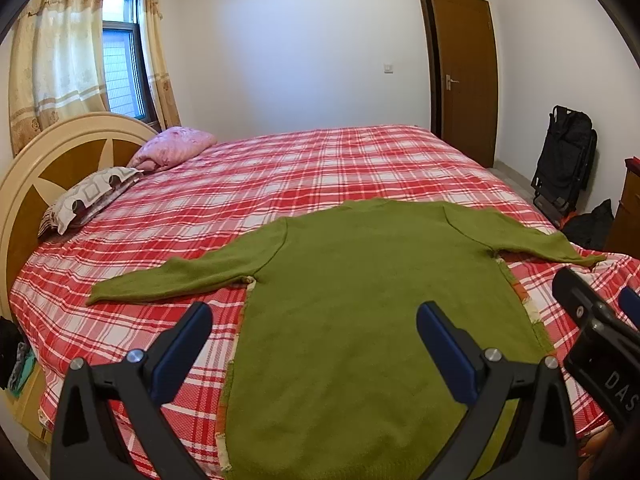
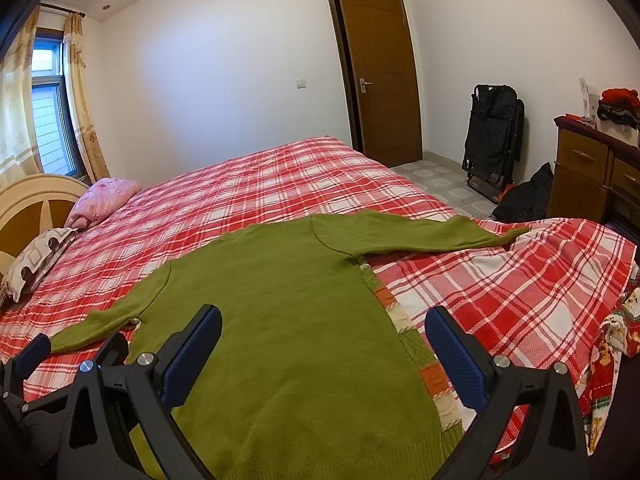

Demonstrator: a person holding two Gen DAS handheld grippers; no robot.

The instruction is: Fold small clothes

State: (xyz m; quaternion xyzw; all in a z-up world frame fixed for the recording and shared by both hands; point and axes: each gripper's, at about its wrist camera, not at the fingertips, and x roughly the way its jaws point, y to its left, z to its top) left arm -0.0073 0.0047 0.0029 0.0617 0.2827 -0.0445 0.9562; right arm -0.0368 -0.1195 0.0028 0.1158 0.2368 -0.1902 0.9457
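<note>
A green knitted sweater (image 1: 360,300) lies flat and back up on the red plaid bed (image 1: 280,168), both sleeves spread out to the sides. A patterned lining shows along its side edges. My left gripper (image 1: 314,320) is open and empty, hovering over the sweater's lower left part. My right gripper (image 2: 324,328) is open and empty over the sweater (image 2: 280,320) at its lower right edge. The right gripper's body shows at the right edge of the left wrist view (image 1: 600,332). The bed also shows in the right wrist view (image 2: 500,280).
Two pillows (image 1: 120,176) lie by the headboard (image 1: 60,160) at the left. A brown door (image 2: 380,80), a folded black chair (image 2: 494,136), a black bag (image 2: 524,196) and a wooden dresser (image 2: 592,168) stand beyond the bed's right side.
</note>
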